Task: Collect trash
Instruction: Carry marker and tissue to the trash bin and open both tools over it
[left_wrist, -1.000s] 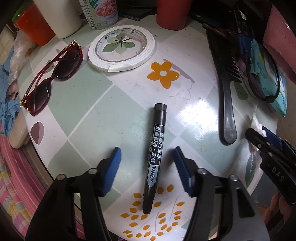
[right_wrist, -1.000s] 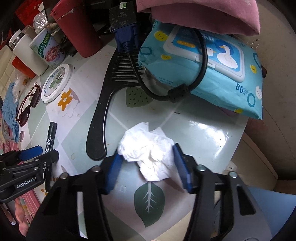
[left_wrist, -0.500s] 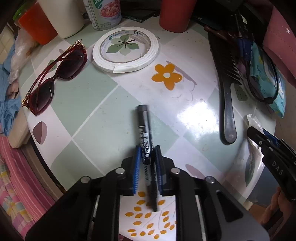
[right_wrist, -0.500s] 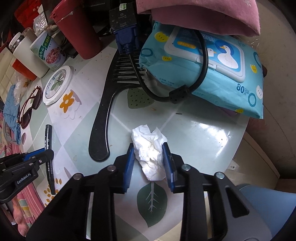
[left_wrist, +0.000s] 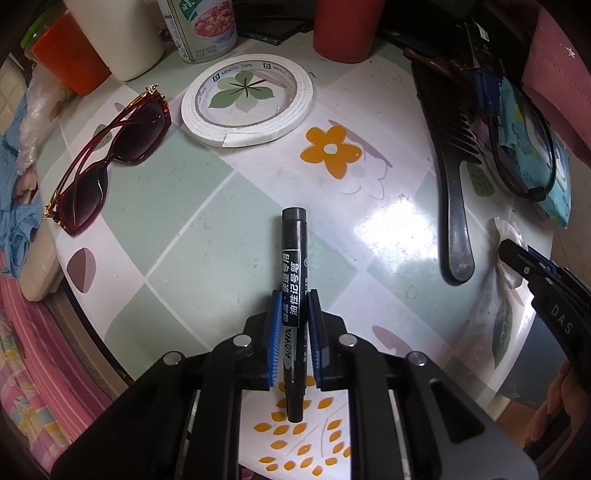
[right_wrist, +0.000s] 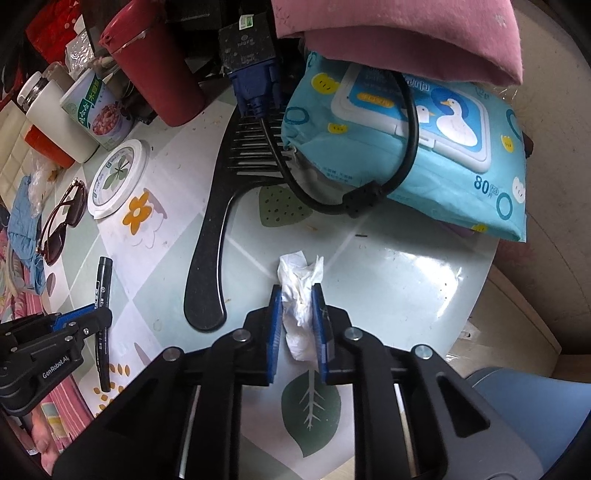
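Both grippers have closed since a second ago, when each stood wide open around its target. Left gripper (left_wrist: 293, 314): blue pads now clamp the black marker (left_wrist: 293, 266) about mid-barrel; the marker points forward over the desk (left_wrist: 207, 236), cap end away from the camera. Right gripper (right_wrist: 299, 312): pads pinch the crumpled tissue (right_wrist: 300, 291), squeezed much narrower than before, near the desk edge beside the comb (right_wrist: 214, 236). Whether either item has left the surface, cannot tell. Judgement: both grasps secured; next is lift and carry to a bin, none in view. Sunglasses (left_wrist: 107, 158) and tape roll (left_wrist: 247, 99) untouched. Tissue compresses easily; could slip.
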